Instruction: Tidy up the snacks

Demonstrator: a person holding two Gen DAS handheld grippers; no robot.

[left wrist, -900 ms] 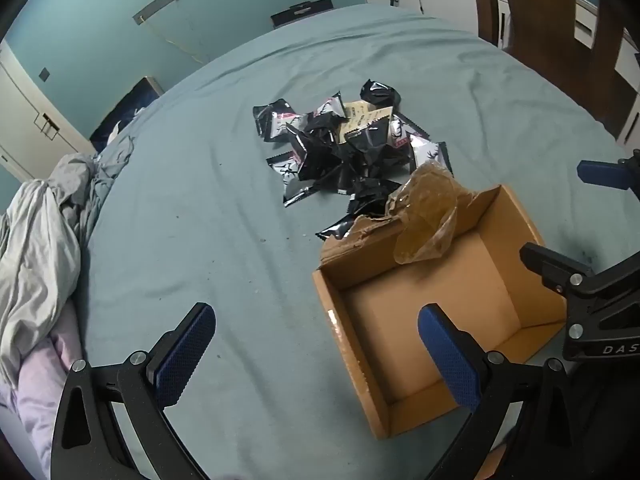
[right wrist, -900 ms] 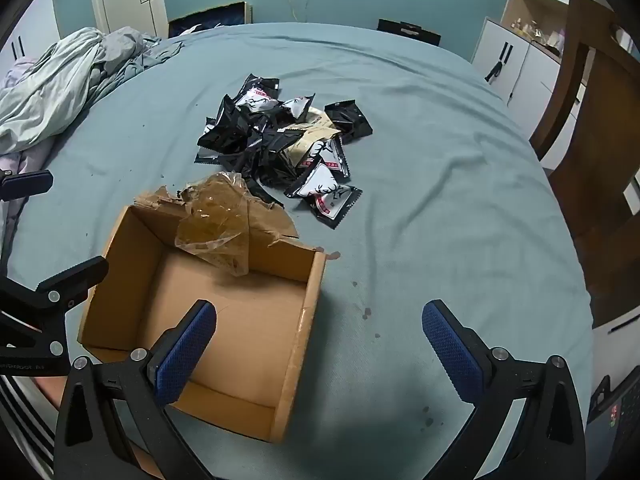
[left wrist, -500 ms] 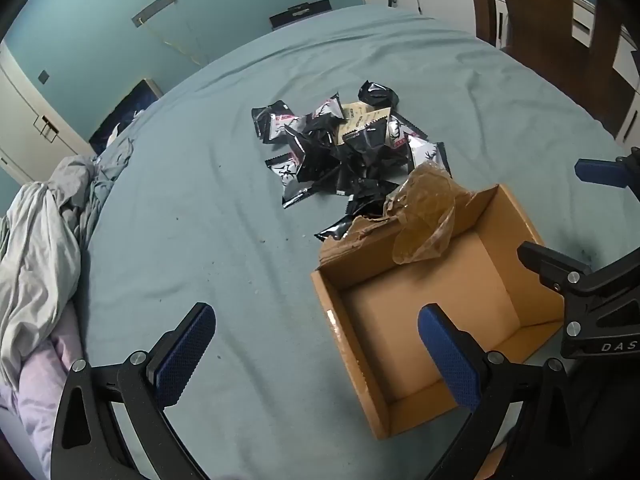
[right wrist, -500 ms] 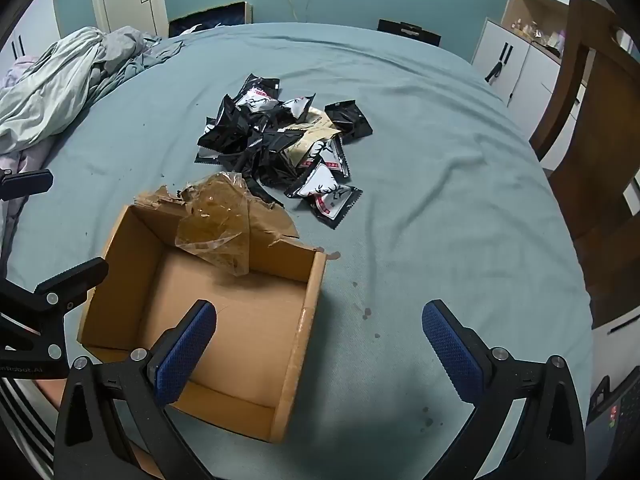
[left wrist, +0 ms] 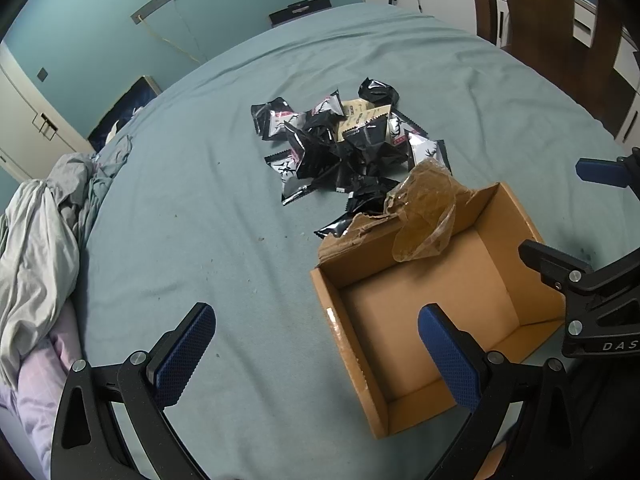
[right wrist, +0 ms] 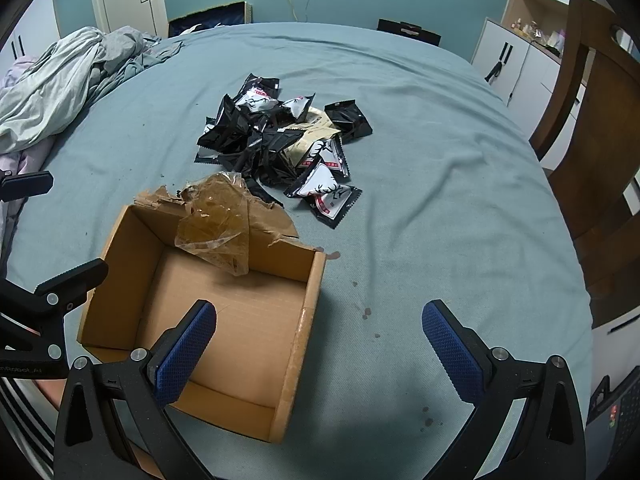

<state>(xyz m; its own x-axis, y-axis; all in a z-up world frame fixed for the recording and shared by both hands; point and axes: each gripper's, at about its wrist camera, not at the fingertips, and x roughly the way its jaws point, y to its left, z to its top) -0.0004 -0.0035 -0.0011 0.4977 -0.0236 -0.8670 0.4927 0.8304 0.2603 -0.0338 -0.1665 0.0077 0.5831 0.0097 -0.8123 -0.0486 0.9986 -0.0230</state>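
A pile of snack packets lies in the middle of a bed covered with a blue-green sheet. Most packets are black and shiny; a few show white faces with a dark antler print, and one beige packet sits near the top of the heap. One white-faced packet lies at the near right edge of the pile in the right wrist view.

Just near of the pile stands an open cardboard box, empty inside. Its far wall is torn and ragged, and a crumpled piece of clear brownish tape or film hangs over that edge into the box. A black packet touches or lies just against the torn far wall.

The left gripper hovers above the sheet with its jaws wide apart and nothing between them; its right blue pad is over the box, its left pad over bare sheet. The right gripper also has its jaws wide apart and empty, its left pad over the box and its right pad over the sheet, where a few small dark spots show.

A rumpled grey blanket lies at the far left of the bed. A wooden chair stands to the right.
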